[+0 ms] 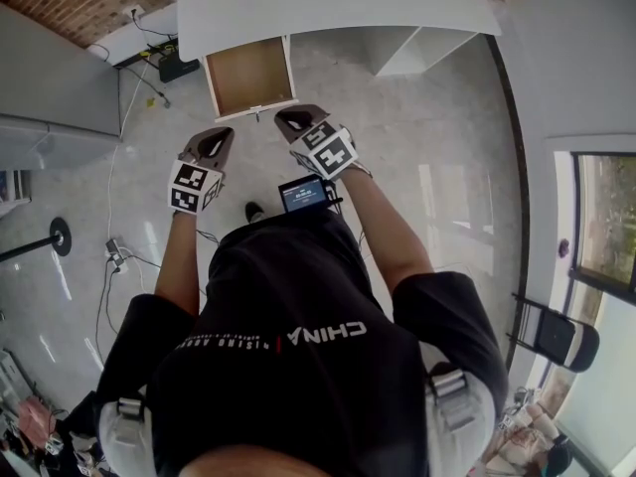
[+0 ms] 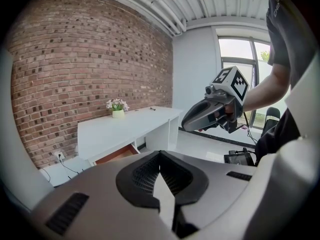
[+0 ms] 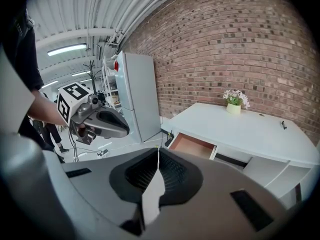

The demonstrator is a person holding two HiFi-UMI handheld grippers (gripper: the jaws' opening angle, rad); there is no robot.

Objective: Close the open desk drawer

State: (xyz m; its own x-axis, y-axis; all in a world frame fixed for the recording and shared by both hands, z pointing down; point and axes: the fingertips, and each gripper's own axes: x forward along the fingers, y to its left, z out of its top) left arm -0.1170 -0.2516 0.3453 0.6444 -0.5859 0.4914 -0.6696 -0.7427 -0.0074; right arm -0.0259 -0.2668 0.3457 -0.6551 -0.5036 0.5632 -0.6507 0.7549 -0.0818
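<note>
Claws shut tight and empty on left gripper [image 1: 217, 142] and right gripper [image 1: 295, 120] alike, held short of the open drawer [image 1: 248, 76] under the desk [image 1: 328, 3], presumably as blunt pushers.

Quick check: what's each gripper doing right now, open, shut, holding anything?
Left gripper: shut, jaws together, holding nothing.
Right gripper: shut, jaws together, holding nothing.

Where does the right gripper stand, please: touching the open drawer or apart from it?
Apart: the left gripper view shows the right gripper in mid-air, the drawer well beyond it.
</note>
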